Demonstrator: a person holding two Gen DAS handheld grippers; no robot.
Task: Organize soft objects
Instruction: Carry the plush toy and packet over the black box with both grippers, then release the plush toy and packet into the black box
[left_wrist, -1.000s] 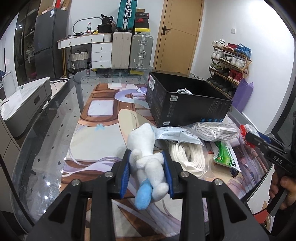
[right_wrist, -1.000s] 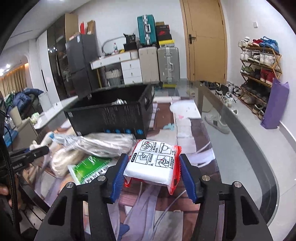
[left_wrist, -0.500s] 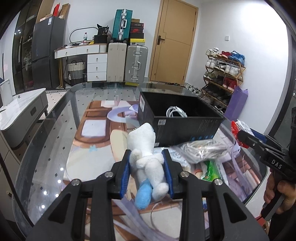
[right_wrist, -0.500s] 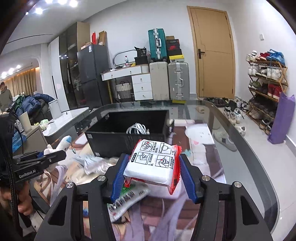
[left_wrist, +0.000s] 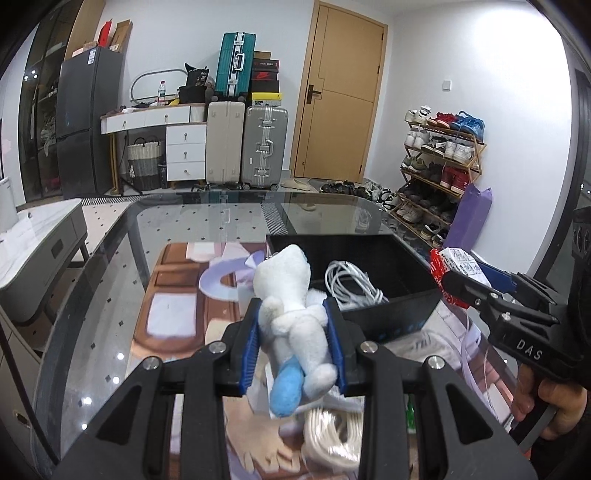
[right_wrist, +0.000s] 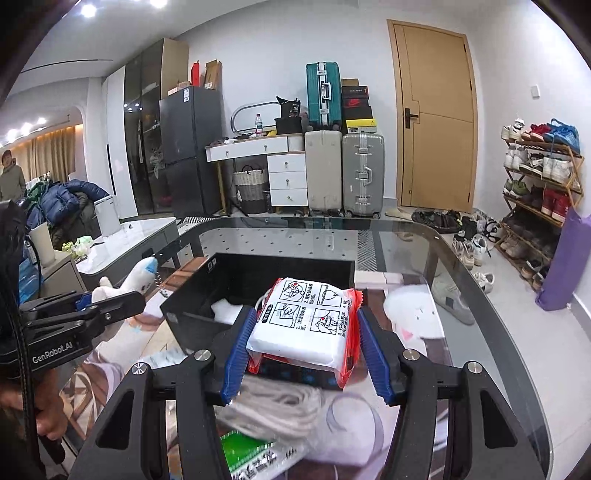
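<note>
Since a second ago you have lifted both hands up off the clutter, so the black box (left_wrist: 391, 295) now sits lower in each view and you look down into it. Your left gripper (left_wrist: 291, 343) pinches the white plush toy (left_wrist: 291, 314) between its blue pads, head up and blue tail hanging toward the camera, above the near left corner of the box. Your right gripper (right_wrist: 303, 347) clamps the white and red tissue pack (right_wrist: 306, 321) flat across its width, held over the near wall of the box. Inside the box lies a coil of white cable (left_wrist: 351, 284). The box stands on a printed mat (left_wrist: 173, 291) that covers part of the glass table (left_wrist: 92, 295); bagged white rope (left_wrist: 332, 435) and a green packet (right_wrist: 251, 454) lie on the mat below your grippers. Behind the table you face a wooden door (right_wrist: 436, 118), three suitcases (right_wrist: 343, 177), a white drawer desk (right_wrist: 273, 162), a dark fridge (right_wrist: 188, 147) and a shoe rack (right_wrist: 539, 192) with a purple bag (right_wrist: 561, 258) leaning beside it.
</note>
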